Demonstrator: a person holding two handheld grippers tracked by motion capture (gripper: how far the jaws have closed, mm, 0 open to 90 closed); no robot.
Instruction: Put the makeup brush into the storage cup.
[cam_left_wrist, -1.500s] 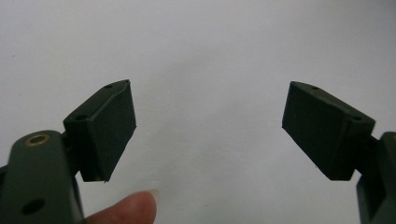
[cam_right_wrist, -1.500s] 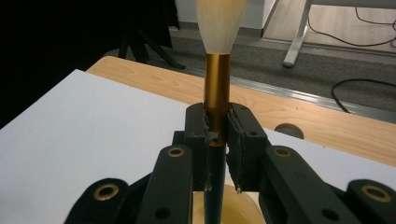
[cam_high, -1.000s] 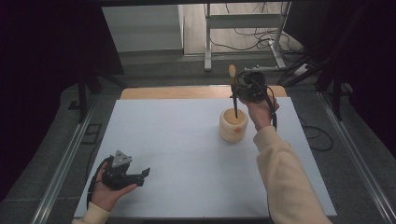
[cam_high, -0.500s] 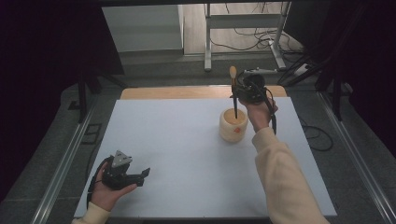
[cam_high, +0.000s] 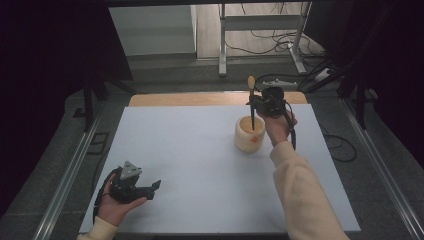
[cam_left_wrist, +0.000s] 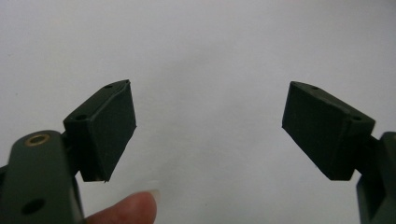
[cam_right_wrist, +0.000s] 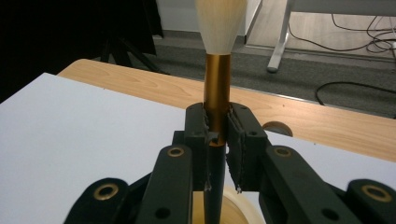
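Up at the far right of the white worktop (cam_high: 190, 165), the right tool (cam_high: 256, 104) is clenched on a makeup brush (cam_high: 251, 102), its two black pads pressing either side of the handle just where the gold ferrule meets the dark shaft, as the right gripper view shows (cam_right_wrist: 217, 135). That brush stands upright, its long axis near vertical: the pale bristle head points up, above the tool, and the dark handle end points down into the mouth of a cream-coloured round holder (cam_high: 249, 135). Whether the handle tip touches the holder's floor cannot be told. This holder sits on the worktop toward its far edge, just short of the bare wooden strip (cam_high: 190, 98) that runs along the back. Meanwhile the left tool (cam_high: 150, 187) lies low at the near left corner, cradled in the left hand (cam_high: 112, 207), its jaws spread wide with nothing between them; the left gripper view shows plain white surface beyond the pads (cam_left_wrist: 109, 130). Between the two tools the sheet is a broad open stretch, and the holder stands well apart from the right edge.
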